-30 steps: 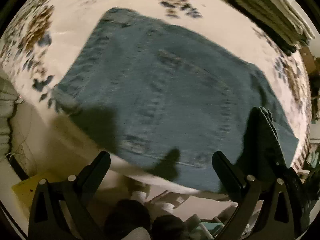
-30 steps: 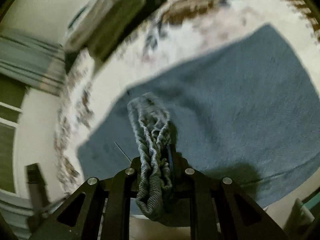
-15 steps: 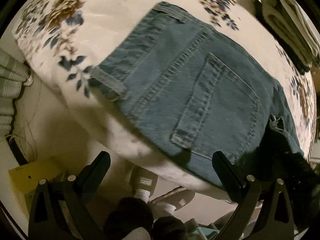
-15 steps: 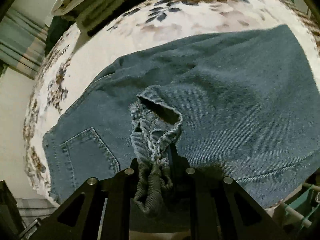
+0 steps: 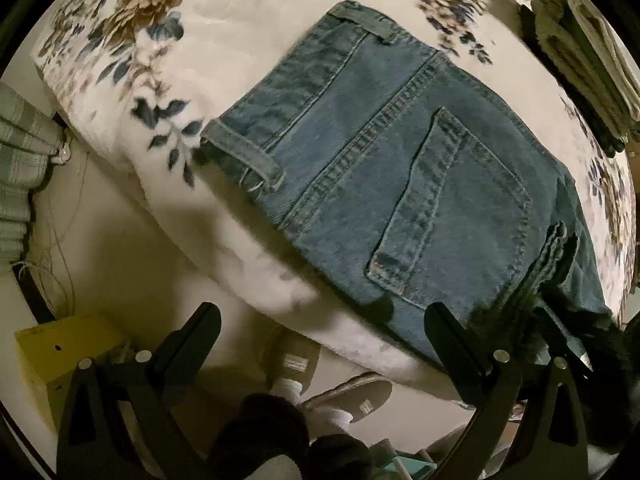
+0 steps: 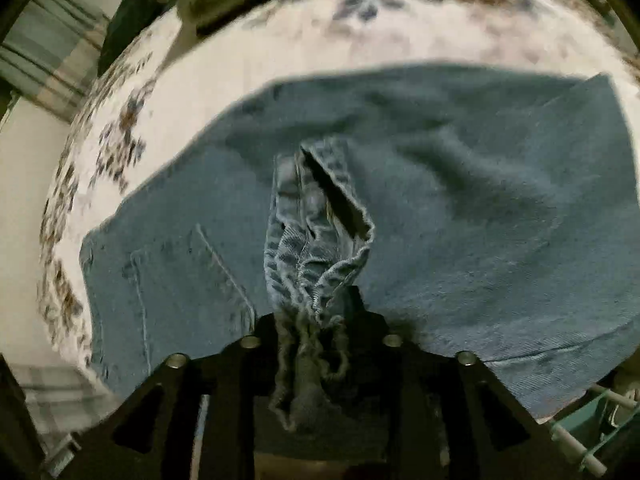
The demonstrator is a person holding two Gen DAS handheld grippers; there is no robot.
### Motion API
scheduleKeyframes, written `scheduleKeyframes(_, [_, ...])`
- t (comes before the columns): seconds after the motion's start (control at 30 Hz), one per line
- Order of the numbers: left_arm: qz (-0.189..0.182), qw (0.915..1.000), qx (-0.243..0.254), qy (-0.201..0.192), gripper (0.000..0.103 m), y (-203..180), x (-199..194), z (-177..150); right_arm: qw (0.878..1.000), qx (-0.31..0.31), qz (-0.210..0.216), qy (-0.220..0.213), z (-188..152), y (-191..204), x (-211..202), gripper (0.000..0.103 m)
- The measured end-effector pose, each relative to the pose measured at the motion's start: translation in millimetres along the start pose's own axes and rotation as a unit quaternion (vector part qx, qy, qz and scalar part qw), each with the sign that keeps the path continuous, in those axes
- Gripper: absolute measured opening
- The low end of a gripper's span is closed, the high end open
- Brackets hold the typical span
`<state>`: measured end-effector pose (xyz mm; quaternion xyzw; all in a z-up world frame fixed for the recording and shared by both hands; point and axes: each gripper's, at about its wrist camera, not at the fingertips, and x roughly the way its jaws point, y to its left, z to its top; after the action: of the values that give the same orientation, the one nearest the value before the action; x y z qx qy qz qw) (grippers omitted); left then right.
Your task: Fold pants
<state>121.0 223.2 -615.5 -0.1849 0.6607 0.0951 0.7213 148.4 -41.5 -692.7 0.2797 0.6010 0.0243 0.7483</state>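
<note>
Blue denim pants (image 5: 384,168) lie on a flowered bed cover (image 5: 248,40), back pocket up, waistband at the left. My left gripper (image 5: 320,328) is open and empty, off the bed's near edge, short of the pants. My right gripper (image 6: 316,312) is shut on the bunched leg hems (image 6: 316,240) and holds them over the flat denim (image 6: 480,208). The held hems (image 5: 554,248) also show at the right of the left wrist view.
Folded clothes (image 5: 580,52) are stacked at the bed's far right. Below the bed edge are a yellow box (image 5: 60,352) and feet in sandals (image 5: 344,396). A plaid curtain (image 5: 20,168) hangs at the left.
My left gripper has drawn back from the pants toward the waistband side, still open. My right gripper keeps the hems and has shifted over the denim.
</note>
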Motion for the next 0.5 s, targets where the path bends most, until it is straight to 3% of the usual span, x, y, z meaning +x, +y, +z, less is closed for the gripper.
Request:
scheduleKeyframes(0.03, [0.0,1.0,-0.005,0.002,0.103,3,0,0,0.999,0.011,0.044,0.025,2,-4,-2,0.05])
scheduleKeyframes(0.1, [0.001,0.9999,-0.014,0.002,0.103,7,0,1,0.992,0.036,0.108,0.049,9,-14,-17,0.052])
scheduleKeyframes(0.17, [0.0,0.9998,-0.02,-0.002,0.103,12,0,2,0.991,0.049,0.124,0.03,17,-24,-37,0.057])
scheduleKeyframes(0.27, [0.002,0.9994,-0.033,-0.006,0.103,17,0,8,0.991,0.077,0.112,0.018,40,-38,-47,0.057])
scheduleKeyframes(0.37, [0.002,0.9986,-0.051,-0.016,0.103,23,-3,17,0.996,0.06,0.068,0.023,64,-32,-30,0.057])
scheduleKeyframes(0.43, [0.003,0.9977,-0.061,-0.031,0.103,28,-6,25,0.997,0.043,0.016,0.06,74,-19,1,0.057])
scheduleKeyframes(0.5, [-0.004,0.9962,-0.076,-0.043,0.103,33,-6,34,0.994,0.042,0.022,0.103,76,-8,27,0.058])
